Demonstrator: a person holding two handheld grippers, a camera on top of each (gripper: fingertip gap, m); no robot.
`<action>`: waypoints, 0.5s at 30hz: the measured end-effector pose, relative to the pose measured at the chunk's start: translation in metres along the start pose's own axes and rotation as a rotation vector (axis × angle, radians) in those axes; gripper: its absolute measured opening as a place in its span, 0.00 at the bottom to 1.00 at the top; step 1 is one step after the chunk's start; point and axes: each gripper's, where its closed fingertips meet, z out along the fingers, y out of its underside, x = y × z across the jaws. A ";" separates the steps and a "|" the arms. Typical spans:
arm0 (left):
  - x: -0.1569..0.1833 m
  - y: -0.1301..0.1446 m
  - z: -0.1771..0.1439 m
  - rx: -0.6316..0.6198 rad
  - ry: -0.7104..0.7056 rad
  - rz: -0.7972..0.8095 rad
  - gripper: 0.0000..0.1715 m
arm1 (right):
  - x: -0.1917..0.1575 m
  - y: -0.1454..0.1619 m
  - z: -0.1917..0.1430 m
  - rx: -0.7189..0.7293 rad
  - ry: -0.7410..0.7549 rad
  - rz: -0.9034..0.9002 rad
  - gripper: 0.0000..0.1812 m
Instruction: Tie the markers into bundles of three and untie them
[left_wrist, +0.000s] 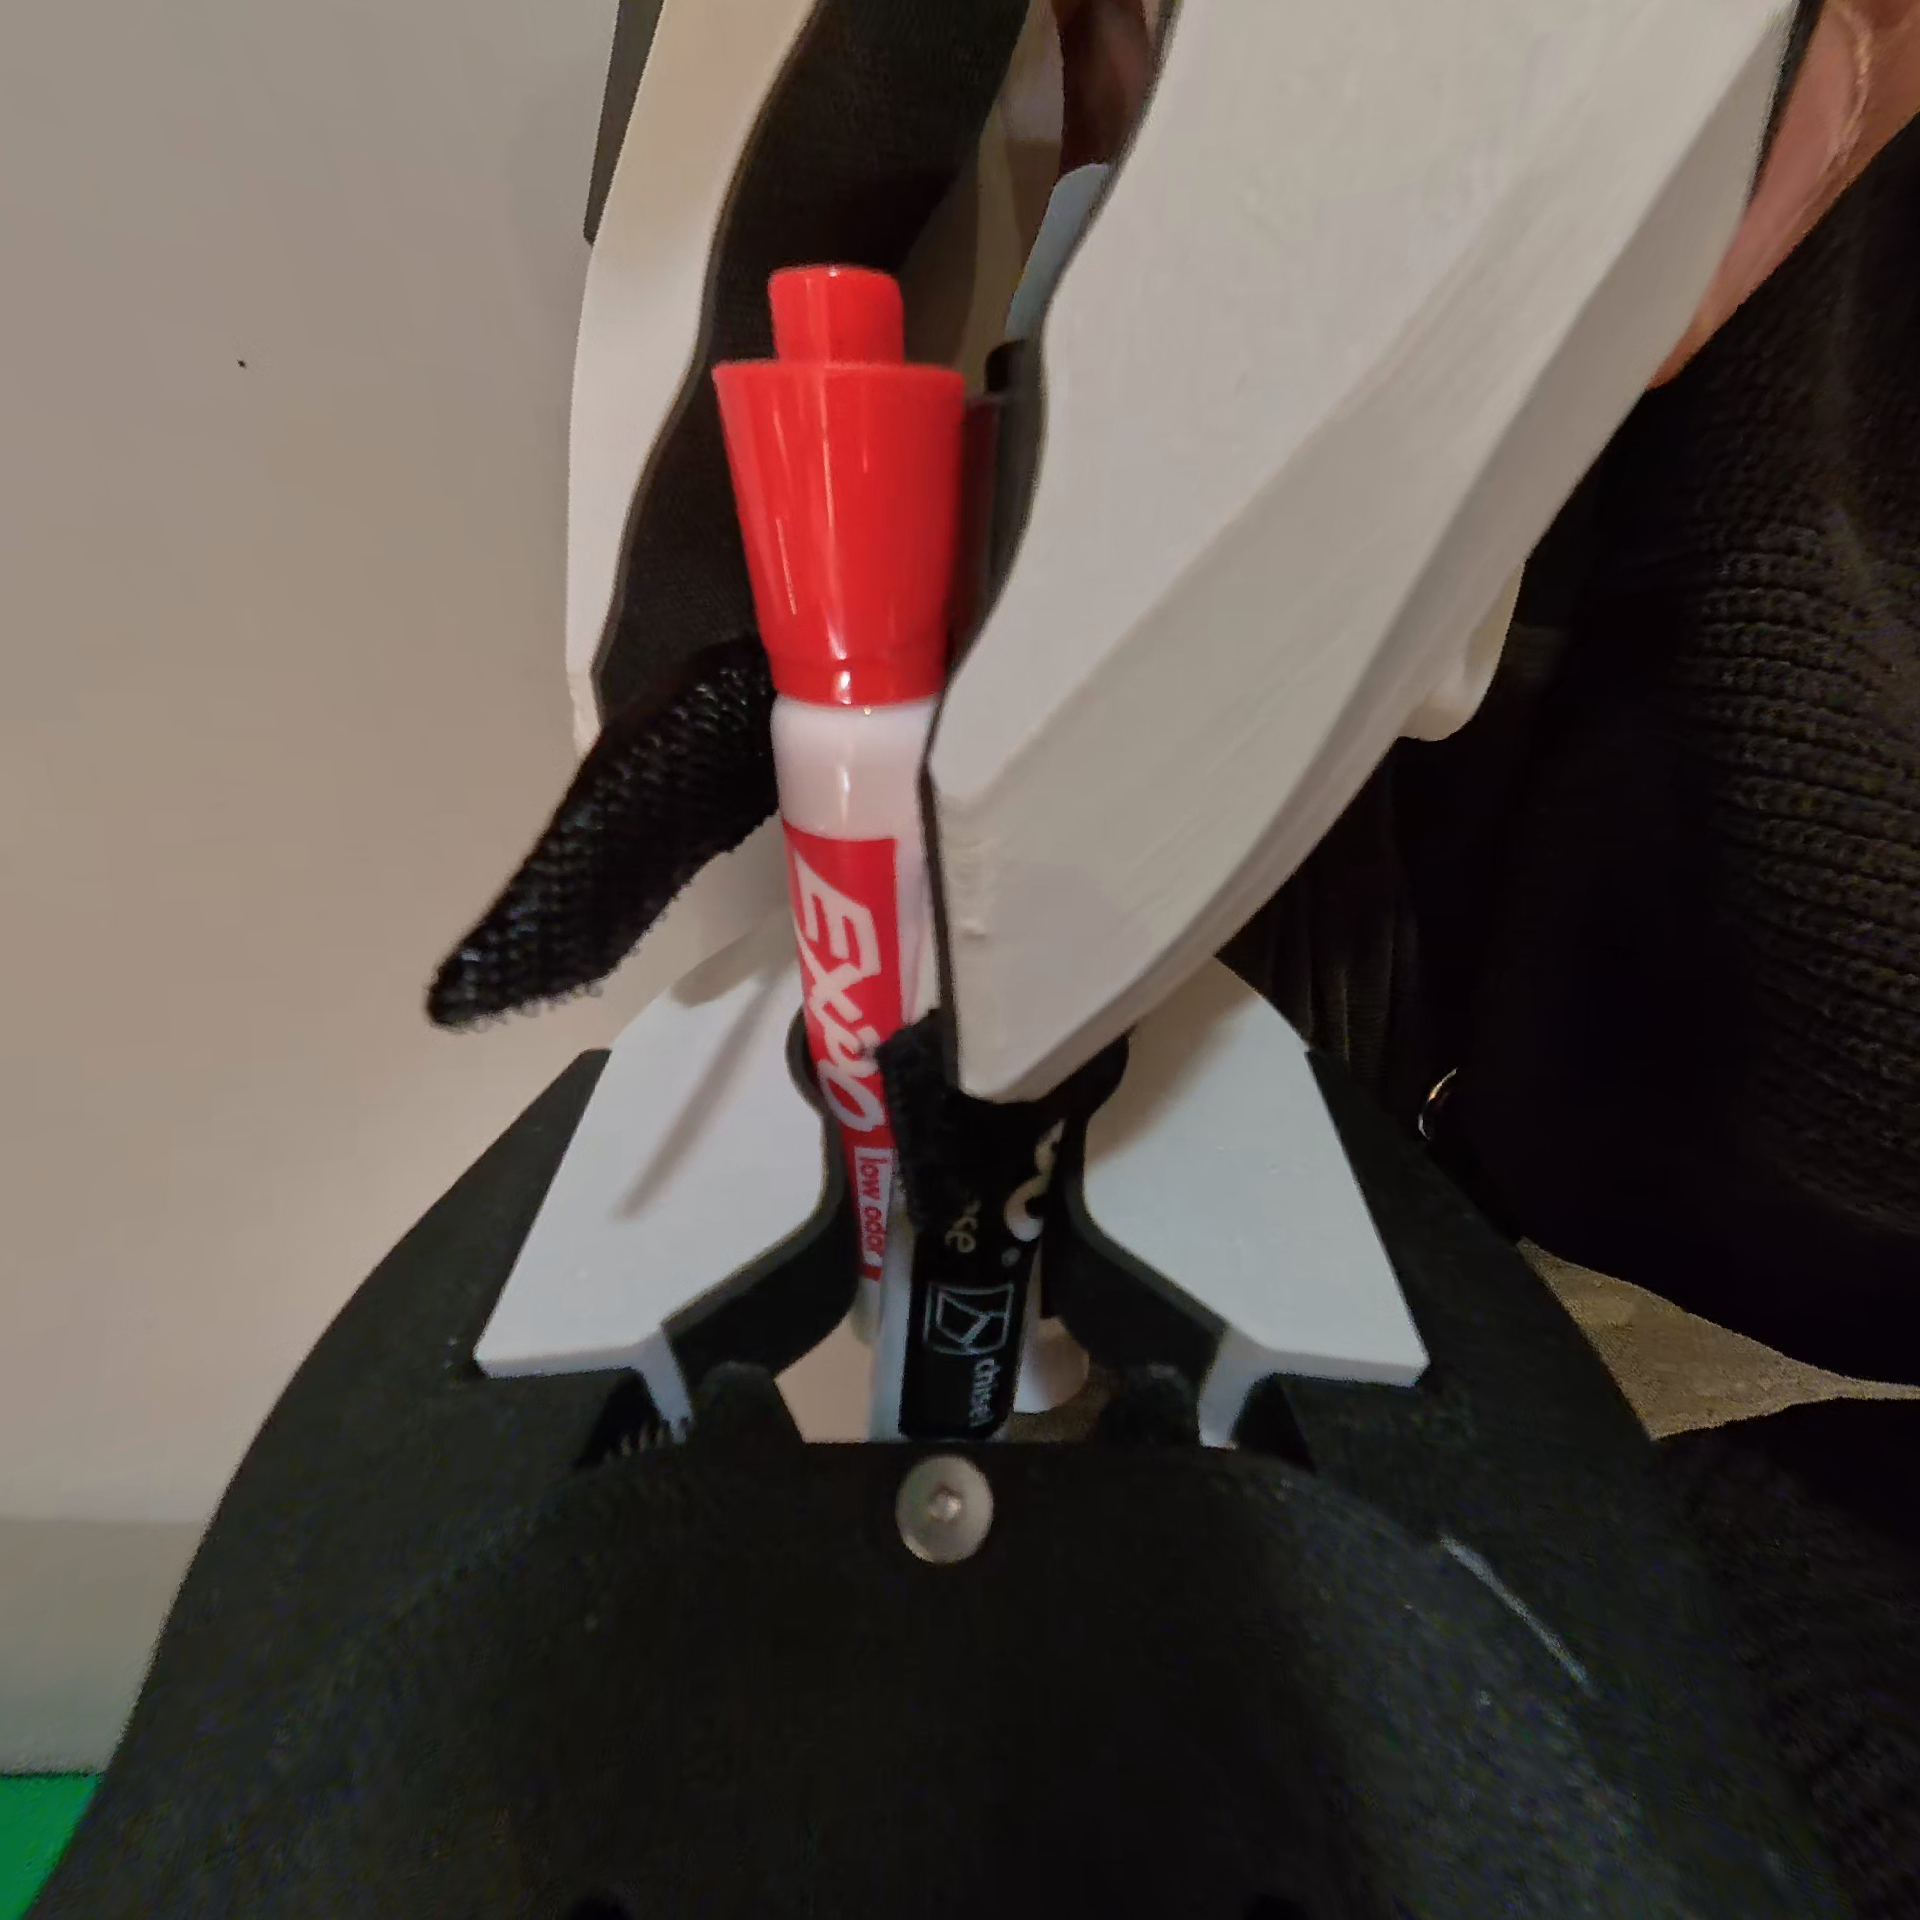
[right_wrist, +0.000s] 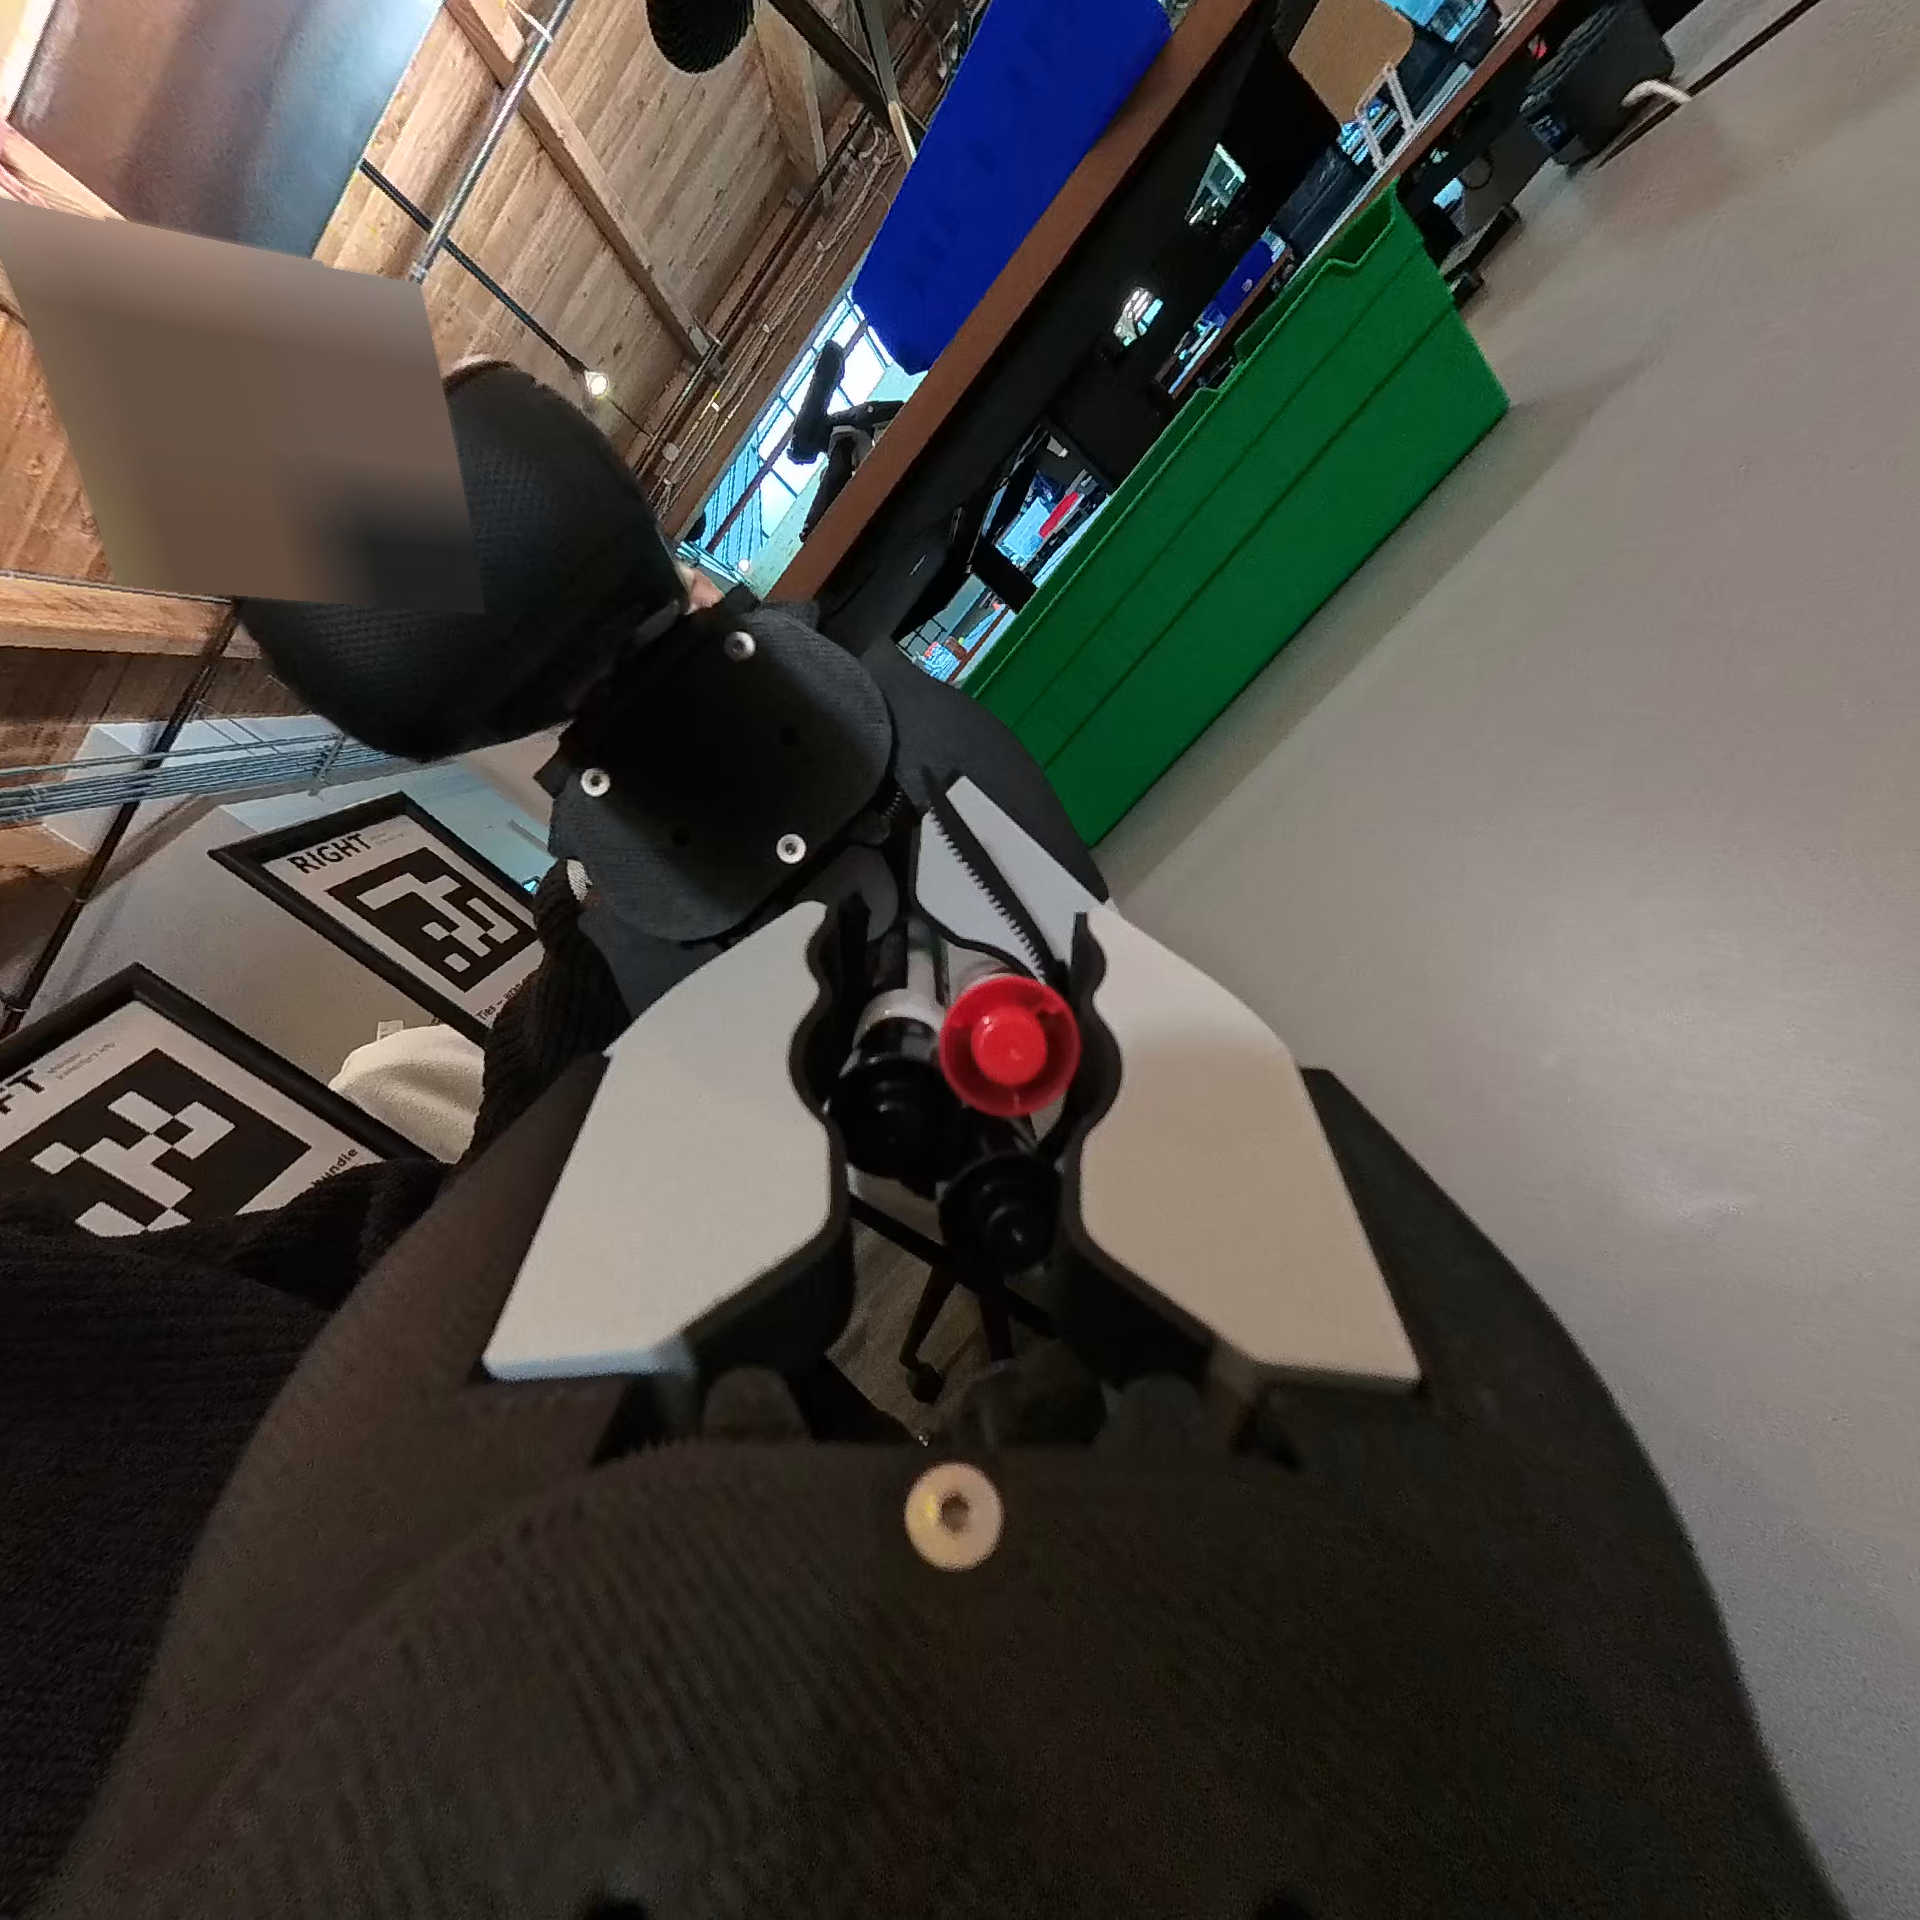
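The left hand-held gripper (left_wrist: 940, 1164) is pinched on the lower barrels of the markers, the red marker (left_wrist: 847, 582) standing up out of it with a black strap (left_wrist: 613, 862) hanging loose beside it. The right hand-held gripper (right_wrist: 951, 1081) is pressed around the cap ends: a red cap and two black ones show between its white fingers (right_wrist: 707, 1132). All of it is held in the air. I judge the strap is mid-wrap or mid-unwrap; next its free end needs catching without letting the three markers splay.
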 end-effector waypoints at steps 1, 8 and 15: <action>0.001 0.000 0.000 0.004 0.007 -0.002 0.25 | -0.001 0.000 0.000 0.001 -0.001 0.001 0.23; 0.003 0.001 -0.001 0.002 0.025 -0.008 0.25 | -0.002 0.002 0.002 -0.026 0.015 0.008 0.23; 0.004 0.005 0.002 -0.018 0.042 -0.017 0.25 | 0.004 0.009 0.003 -0.091 0.056 0.013 0.23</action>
